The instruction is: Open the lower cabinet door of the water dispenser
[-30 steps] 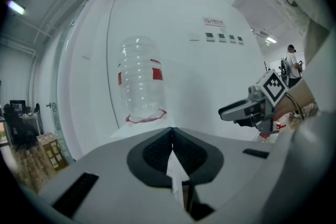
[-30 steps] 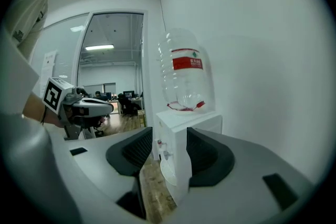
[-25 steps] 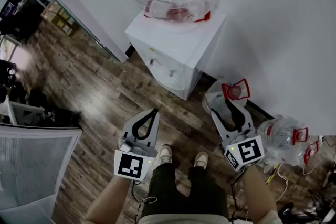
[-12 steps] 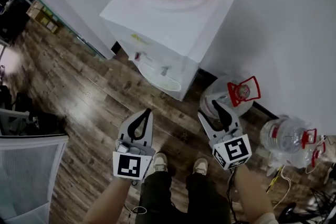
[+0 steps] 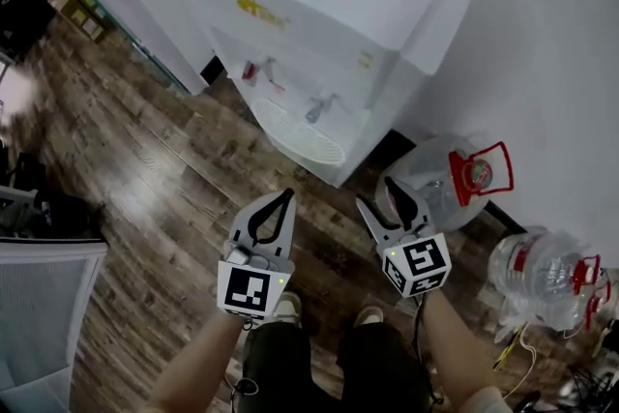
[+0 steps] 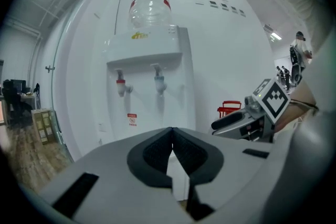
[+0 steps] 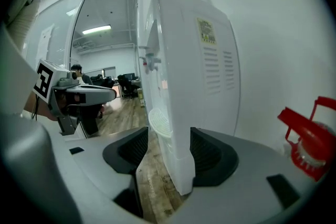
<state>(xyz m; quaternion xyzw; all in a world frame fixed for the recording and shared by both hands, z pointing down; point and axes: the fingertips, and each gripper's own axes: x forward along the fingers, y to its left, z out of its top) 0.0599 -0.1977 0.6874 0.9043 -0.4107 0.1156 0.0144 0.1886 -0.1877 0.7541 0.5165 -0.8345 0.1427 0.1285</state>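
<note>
Opening right fingers (image 5: pixel 371 219), water dispenser (image 5: pixel 387 44) beyond

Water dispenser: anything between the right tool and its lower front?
Nothing visible. Only bare wood floor lies between the right tool, jaws opening with nothing in them, and the base of the water dispenser. A bottle lies to the tool's right, outside that path.

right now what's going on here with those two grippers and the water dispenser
A person stands facing the white dispenser with a gripper in each hand, both held low over the wood floor in front of it. The left gripper has its jaws together and holds nothing. The right gripper is opening its jaws, with nothing between them. Neither one touches the dispenser yet, so the task has not begun.
</note>
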